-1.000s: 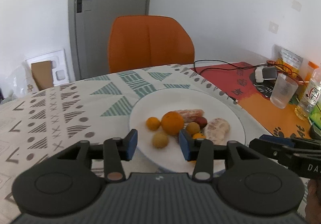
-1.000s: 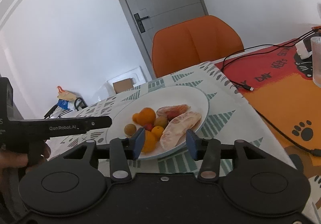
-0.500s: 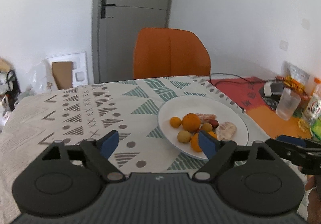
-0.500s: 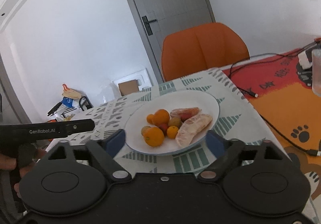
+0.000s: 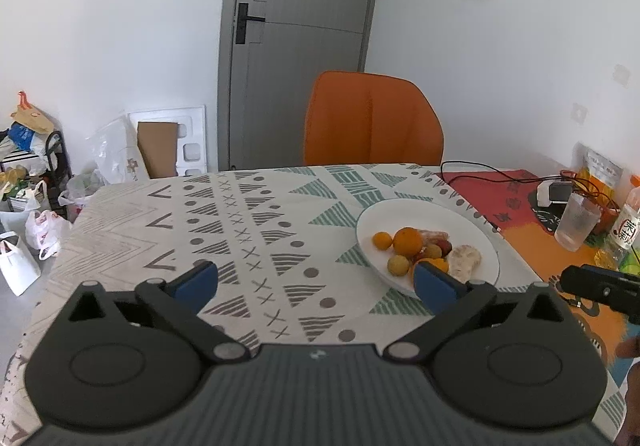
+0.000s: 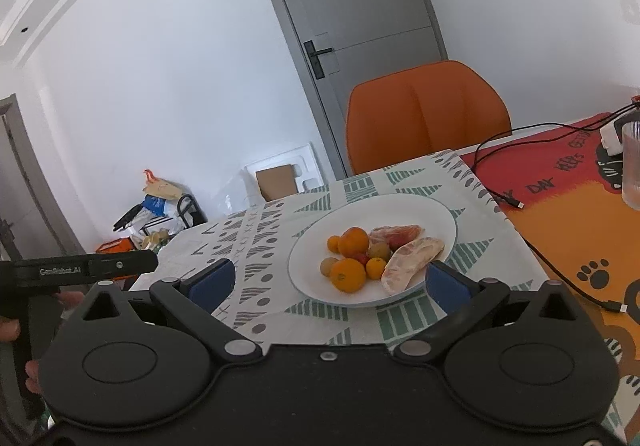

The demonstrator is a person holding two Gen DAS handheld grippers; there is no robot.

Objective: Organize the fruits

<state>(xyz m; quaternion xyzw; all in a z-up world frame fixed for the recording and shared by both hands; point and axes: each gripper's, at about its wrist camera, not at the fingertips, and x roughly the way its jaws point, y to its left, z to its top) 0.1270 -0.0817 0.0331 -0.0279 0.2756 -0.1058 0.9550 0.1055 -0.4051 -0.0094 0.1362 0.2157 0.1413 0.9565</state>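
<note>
The fruits (image 6: 362,254) (oranges, small yellow and red ones, two pale peeled pieces) lie heaped on a white plate (image 6: 436,210) on the desk (image 5: 240,230). Left claw (image 5: 316,286) and right claw (image 6: 326,282) are opening wide, nothing between them.

We see the glass (image 6: 632,170) cut off by the right-wrist view's edge; bottle (image 5: 629,224) label too small to read; a blue pad (image 5: 434,282) covers pt of an orange (image 5: 438,265) on the plate (image 5: 370,222).
</note>
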